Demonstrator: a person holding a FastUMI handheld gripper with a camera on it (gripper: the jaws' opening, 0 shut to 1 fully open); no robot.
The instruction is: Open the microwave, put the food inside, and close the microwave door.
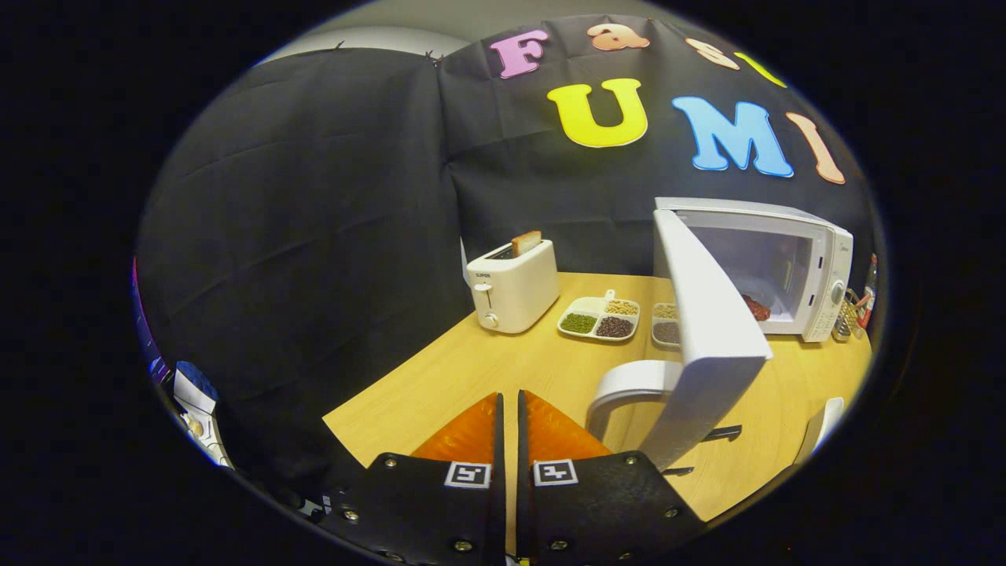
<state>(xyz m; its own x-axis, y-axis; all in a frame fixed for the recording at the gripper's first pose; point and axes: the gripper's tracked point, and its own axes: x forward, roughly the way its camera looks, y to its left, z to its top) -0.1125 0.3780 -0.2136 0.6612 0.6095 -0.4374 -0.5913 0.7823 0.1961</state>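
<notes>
My fingers (pixel 509 417) nearly closed, holding nothing. Microwave (pixel 794 267) beyond on table (pixel 487 377), door (pixel 707 338) swung wide, food (pixel 756 307) inside. Door looks light, stiff; I'd push its outer face near the handle (pixel 629 385).

Black cloth wall (pixel 314 196) hangs behind a light wooden table (pixel 487 377), evenly lit.

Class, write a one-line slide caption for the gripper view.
Tool shut and empty beside the open microwave door, food already inside.
</notes>
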